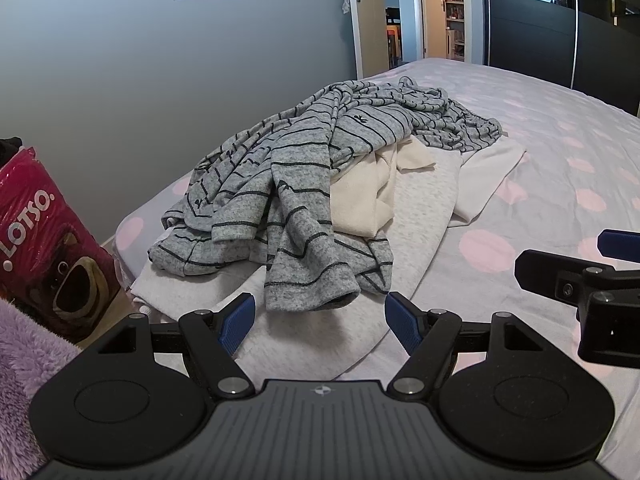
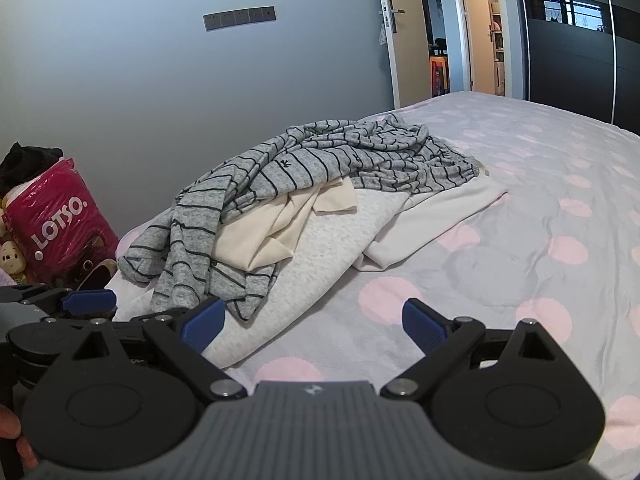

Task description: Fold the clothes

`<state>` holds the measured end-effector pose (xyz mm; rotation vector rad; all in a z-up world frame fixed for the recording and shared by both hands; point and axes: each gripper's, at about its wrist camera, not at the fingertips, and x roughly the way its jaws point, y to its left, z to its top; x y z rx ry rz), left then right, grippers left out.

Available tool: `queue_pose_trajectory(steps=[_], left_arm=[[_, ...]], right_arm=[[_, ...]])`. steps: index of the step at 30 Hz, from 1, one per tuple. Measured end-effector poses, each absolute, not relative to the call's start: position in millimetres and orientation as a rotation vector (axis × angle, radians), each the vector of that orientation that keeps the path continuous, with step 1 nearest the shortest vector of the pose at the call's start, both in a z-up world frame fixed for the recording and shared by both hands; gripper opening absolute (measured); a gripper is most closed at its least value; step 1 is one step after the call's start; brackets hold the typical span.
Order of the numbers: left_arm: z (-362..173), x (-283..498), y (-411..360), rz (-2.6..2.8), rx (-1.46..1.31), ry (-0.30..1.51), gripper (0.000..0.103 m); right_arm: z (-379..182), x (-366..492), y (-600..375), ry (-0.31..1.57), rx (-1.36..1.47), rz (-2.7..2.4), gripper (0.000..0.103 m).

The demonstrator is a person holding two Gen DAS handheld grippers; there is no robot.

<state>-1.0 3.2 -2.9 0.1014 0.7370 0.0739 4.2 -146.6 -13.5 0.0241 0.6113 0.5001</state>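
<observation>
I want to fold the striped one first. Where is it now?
The grey striped garment lies crumpled on top of the clothes pile, over a cream garment, near the bed's wall-side edge.

Your left gripper (image 1: 320,316) sits low center, jaws spread wide; your right gripper (image 2: 312,322) likewise, empty.

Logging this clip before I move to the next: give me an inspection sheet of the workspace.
Surface: bed, lilac sheet with pink dots, mostly bare on the right.
Job's things: striped grey garment crumpled on top of a cream garment, a pale grey garment and a white garment; none folded.
Clutter: pink LOTSO bag and plush toy beside the bed.
Grippers: left gripper and right gripper open, empty.
Cables: nothing seen.
Surroundings: grey wall, open door, dark wardrobe.
</observation>
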Motion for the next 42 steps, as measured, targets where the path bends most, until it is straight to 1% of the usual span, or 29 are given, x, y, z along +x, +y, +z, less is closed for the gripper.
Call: queue_pose_trajectory(steps=[25, 30, 35, 37, 39, 40, 41, 42], left_arm=[[-3, 0, 11, 0.109, 0.087, 0.739, 0.07], [-2, 2, 18, 0.095, 0.051, 0.738, 0.066], [2, 10, 21, 0.08, 0.092, 0.761, 0.061], [7, 15, 24, 0.076, 0.103, 0.759, 0.061], [16, 27, 31, 0.066, 0.102, 0.748, 0.061], [21, 33, 33, 0.067, 0.105, 0.736, 0.061], [25, 40, 36, 0.07, 0.109, 0.724, 0.061], [29, 48, 38, 0.074, 0.117, 0.717, 0.061]], right_arm=[[-18, 4, -146, 0.623, 0.021, 0.514, 0.096], [-17, 5, -147, 0.61, 0.041, 0.519, 0.096], [-16, 11, -145, 0.606, 0.052, 0.508, 0.096], [-15, 13, -142, 0.604, 0.029, 0.492, 0.095], [-15, 18, -139, 0.611, 0.01, 0.481, 0.085], [-15, 20, -138, 0.619, 0.008, 0.478, 0.077], [-16, 23, -138, 0.627, 0.006, 0.474, 0.073], [-16, 25, -137, 0.634, 0.005, 0.47, 0.072]])
